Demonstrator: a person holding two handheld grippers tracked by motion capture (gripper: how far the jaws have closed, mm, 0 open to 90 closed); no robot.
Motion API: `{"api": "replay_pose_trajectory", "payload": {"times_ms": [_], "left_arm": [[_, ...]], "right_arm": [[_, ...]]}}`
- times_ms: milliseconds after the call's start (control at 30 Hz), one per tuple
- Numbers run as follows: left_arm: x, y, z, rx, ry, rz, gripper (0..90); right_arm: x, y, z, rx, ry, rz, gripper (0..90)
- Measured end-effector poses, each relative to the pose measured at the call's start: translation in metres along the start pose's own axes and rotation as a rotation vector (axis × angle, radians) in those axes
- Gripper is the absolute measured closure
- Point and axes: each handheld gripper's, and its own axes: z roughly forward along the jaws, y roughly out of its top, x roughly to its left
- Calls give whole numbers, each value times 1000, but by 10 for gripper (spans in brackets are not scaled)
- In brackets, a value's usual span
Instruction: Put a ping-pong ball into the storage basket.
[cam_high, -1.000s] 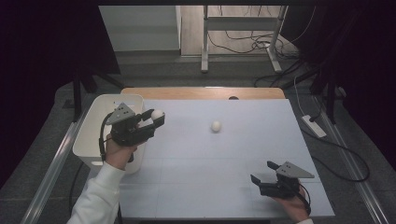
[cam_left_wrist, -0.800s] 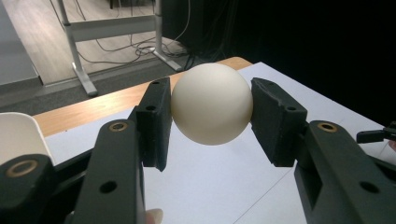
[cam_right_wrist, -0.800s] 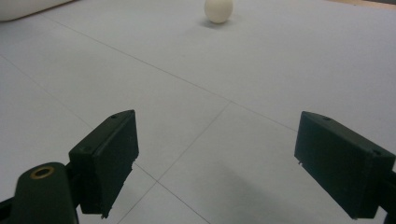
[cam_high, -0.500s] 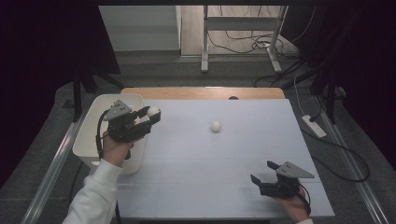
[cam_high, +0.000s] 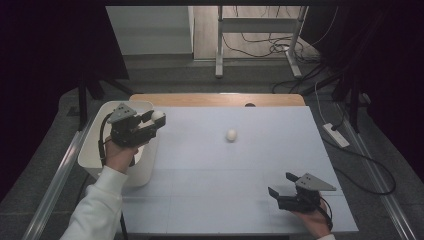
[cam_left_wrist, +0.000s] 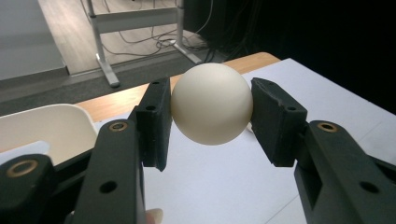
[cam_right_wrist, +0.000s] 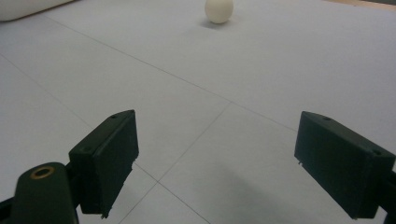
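**While left gripper clamps one ball by the bin, second ball sits loose on table**

High view: left gripper (cam_high: 152, 121) is held at the near-table rim of the white bin (cam_high: 98, 150), jaws closed on a small white ball (cam_high: 158, 116). Second ball (cam_high: 231, 134) lies free on the white table (cam_high: 240, 175), well to the right of the bin, mid-table. Right gripper (cam_high: 283, 191) rests low on the table, far from the bin at the near right, jaws apart, nothing between them.

Left gripper view: held ball (cam_left_wrist: 211, 103) is pinched across its widest part, both pads touching opposite sides; bin wall (cam_left_wrist: 51, 126) shows beyond the left jaw. Ball is smooth, matte, round. Judgement: looks light and hollow, rigid but thin-shelled, so light squeeze only. Slippery curve; an off-centre grip would likely squirt it out. Take it at the equator, as here.

Right gripper view: jaws wide open, free ball (cam_right_wrist: 219, 10) well ahead on the table, bin edge at top left. Judgement: it'll roll if nudged.
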Motion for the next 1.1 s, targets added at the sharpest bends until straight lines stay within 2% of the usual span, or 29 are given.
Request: {"api": "replay_pose_trajectory", "payload": {"times_ms": [800,1100], "left_arm": [[28,-4,2,23,80,-40,503],[41,-5,5,51,122,-53,503]], "right_arm": [[0,0,0,3,-6,0,139],[-1,0,0,2,-6,-2,139]]}}
